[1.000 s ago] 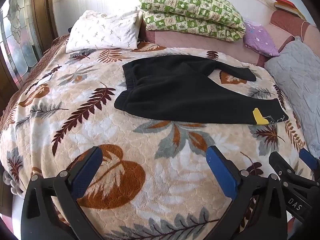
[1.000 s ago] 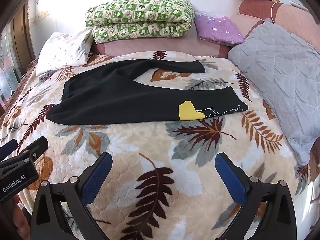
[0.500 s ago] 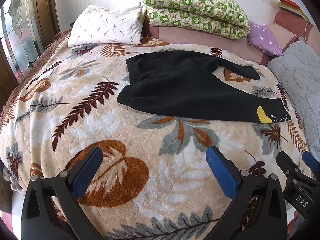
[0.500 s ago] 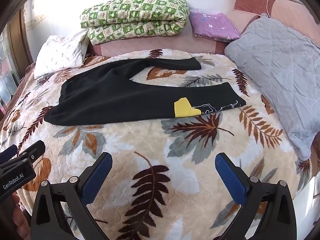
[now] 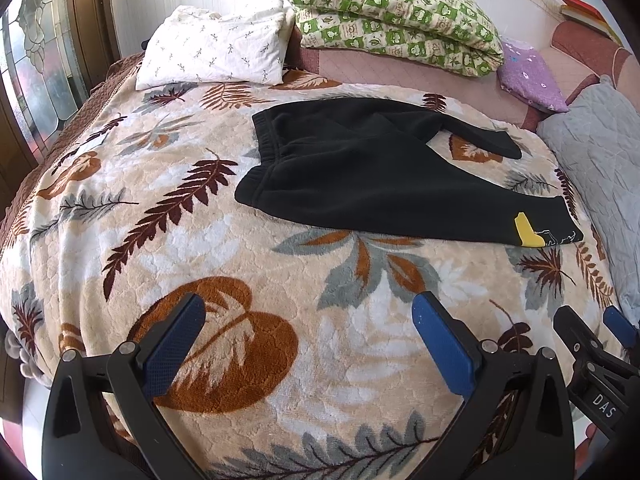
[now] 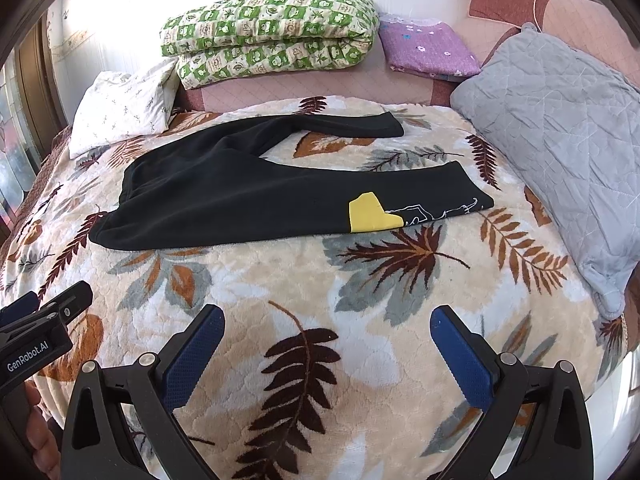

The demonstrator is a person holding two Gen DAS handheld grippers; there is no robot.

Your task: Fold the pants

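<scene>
Black pants lie flat on the leaf-patterned blanket, waistband to the left, two legs spread to the right. The near leg has a yellow patch by its cuff. The pants also show in the right wrist view. My left gripper is open and empty, above the blanket well short of the pants. My right gripper is open and empty, also short of the pants near the bed's front. The right gripper shows at the left view's lower right.
A white pillow, a folded green checked quilt and a purple cushion lie at the bed's head. A grey quilted pillow lies on the right side. A window is on the left.
Both grippers have tilted or drawn back slightly, so the pants sit a little lower and farther in each view. Both stay open. The pants have not moved.
</scene>
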